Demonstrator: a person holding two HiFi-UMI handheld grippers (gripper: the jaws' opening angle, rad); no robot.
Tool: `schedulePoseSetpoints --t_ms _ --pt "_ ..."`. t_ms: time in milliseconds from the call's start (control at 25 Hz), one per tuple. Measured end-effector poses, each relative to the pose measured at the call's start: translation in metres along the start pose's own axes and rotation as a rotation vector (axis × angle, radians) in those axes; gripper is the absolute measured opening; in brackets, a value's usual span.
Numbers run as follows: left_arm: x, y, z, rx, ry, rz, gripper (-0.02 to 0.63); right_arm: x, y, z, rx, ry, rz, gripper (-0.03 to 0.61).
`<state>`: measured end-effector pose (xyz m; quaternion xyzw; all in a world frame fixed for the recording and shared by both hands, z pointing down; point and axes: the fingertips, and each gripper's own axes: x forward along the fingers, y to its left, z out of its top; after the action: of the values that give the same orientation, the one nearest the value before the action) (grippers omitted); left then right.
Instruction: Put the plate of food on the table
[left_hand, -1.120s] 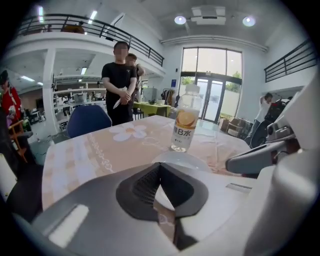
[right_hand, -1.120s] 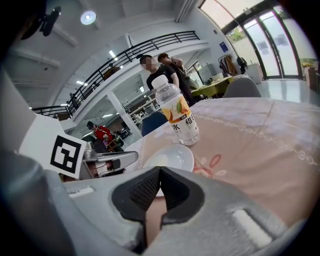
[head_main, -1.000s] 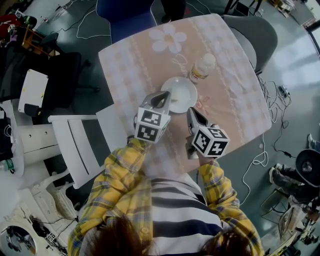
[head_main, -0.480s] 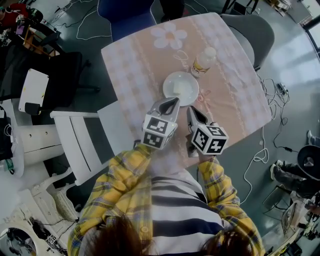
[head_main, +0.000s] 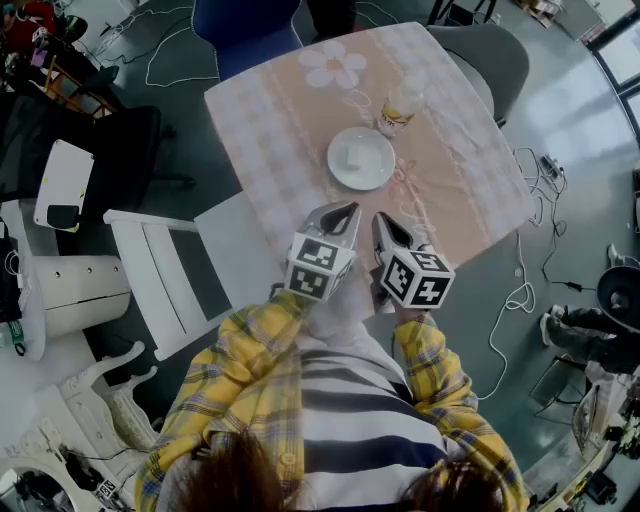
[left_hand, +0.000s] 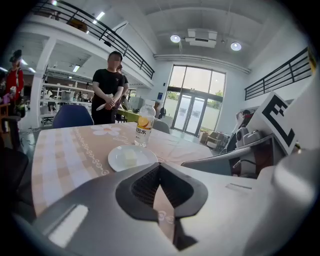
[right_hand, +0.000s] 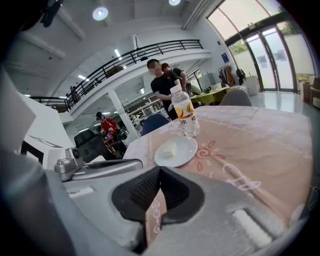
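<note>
A white plate (head_main: 379, 170) with a pale block of food (head_main: 353, 157) rests on the table's pink patterned cloth (head_main: 290, 110). My left gripper (head_main: 350, 208) and right gripper (head_main: 380, 218) hover side by side near the table's front edge, short of the plate and apart from it. Both are shut with nothing between their jaws. In the left gripper view the plate (left_hand: 145, 152) lies beyond the closed left gripper (left_hand: 160, 166). In the right gripper view the plate (right_hand: 185, 147) lies beyond the closed right gripper (right_hand: 160, 170).
A drink bottle (head_main: 398, 108) stands just behind the plate. A white chair (head_main: 160, 270) sits at the table's left, a blue chair (head_main: 250, 25) at the far side, a grey chair (head_main: 495, 50) at the right. A person (left_hand: 107, 90) stands beyond the table. Cables trail on the floor.
My left gripper has drawn back from the plate's near rim toward my body. The plate stays on the table. The right gripper has barely moved.
</note>
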<state>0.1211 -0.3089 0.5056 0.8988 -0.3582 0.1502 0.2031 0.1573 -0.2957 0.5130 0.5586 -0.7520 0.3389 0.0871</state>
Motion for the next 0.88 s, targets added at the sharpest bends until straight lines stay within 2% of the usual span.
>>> schedulePoseSetpoints --t_ms 880 --pt "-0.126 -0.05 -0.054 0.01 -0.005 -0.067 0.0 -0.099 0.086 -0.079 -0.043 -0.124 -0.063 -0.003"
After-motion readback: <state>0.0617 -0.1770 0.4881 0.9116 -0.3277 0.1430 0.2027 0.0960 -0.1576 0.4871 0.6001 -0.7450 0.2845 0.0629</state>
